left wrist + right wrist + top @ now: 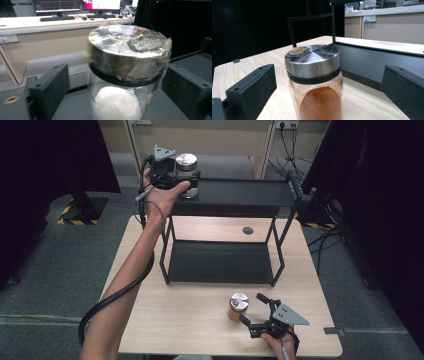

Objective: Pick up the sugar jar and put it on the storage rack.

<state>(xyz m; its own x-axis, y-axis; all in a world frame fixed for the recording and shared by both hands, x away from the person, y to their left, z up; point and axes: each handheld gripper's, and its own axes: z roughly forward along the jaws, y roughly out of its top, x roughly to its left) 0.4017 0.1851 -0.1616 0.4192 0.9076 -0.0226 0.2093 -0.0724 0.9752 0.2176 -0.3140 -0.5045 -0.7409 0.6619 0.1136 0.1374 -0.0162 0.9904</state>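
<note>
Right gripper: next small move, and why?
Probably ease the right gripper forward a little, then shut it. Its jaws stand open either side of the orange-powder jar, which stands upright on the table between them, with gaps showing on both sides.

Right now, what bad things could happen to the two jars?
The jar of white grains stands near the left end of the shelf's top deck, so a bump from the open left gripper might push it off. The jar of orange powder is tall and narrow, so if one jaw of the open right gripper touches first, it may tip over.
</note>
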